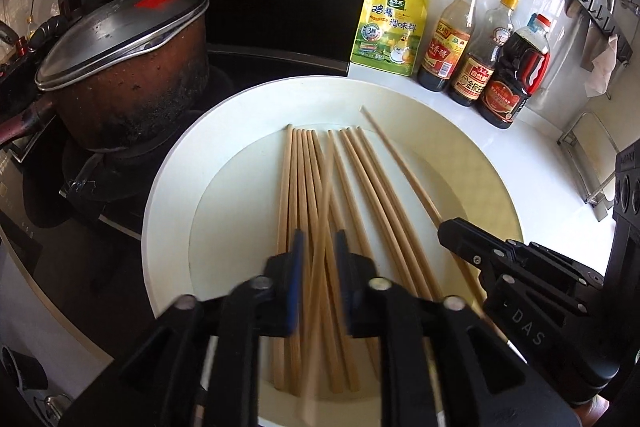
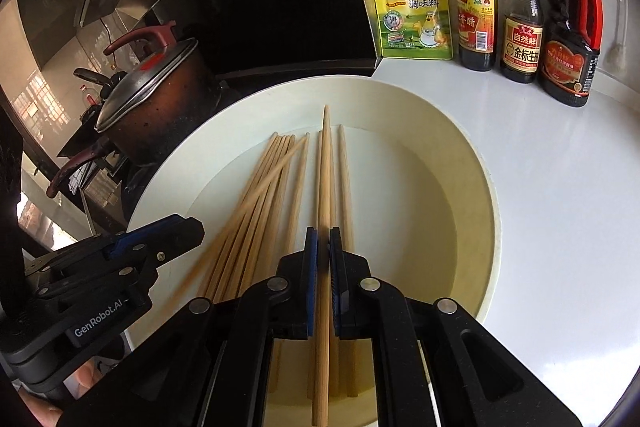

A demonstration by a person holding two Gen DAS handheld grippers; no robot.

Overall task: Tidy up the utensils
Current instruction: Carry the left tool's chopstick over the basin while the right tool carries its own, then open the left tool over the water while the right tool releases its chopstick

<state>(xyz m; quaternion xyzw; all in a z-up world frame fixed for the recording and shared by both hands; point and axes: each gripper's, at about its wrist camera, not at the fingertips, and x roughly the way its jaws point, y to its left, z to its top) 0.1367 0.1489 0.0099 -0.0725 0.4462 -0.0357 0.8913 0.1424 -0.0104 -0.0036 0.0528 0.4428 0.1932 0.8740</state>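
Observation:
Several wooden chopsticks (image 1: 352, 179) lie side by side in a wide white basin (image 1: 172, 187) on the counter. My left gripper (image 1: 319, 241) hovers over their near ends. Its blue pads stand apart, and one blurred chopstick (image 1: 324, 195) runs loose through the gap, touching neither pad. In the right wrist view my right gripper (image 2: 323, 237) is shut on a single chopstick (image 2: 326, 155) that points away over the basin (image 2: 488, 195), beside the pile (image 2: 264, 195). The left gripper (image 2: 188, 227) shows at its left. The right gripper (image 1: 448, 229) shows at the left view's right side.
A dark pot with a metal lid (image 1: 120, 67) sits on the black stove left of the basin. A yellow seasoning pouch (image 1: 390, 27) and three sauce bottles (image 1: 480, 67) line the back of the white counter (image 2: 560, 167). A wall rack (image 1: 592, 7) hangs at far right.

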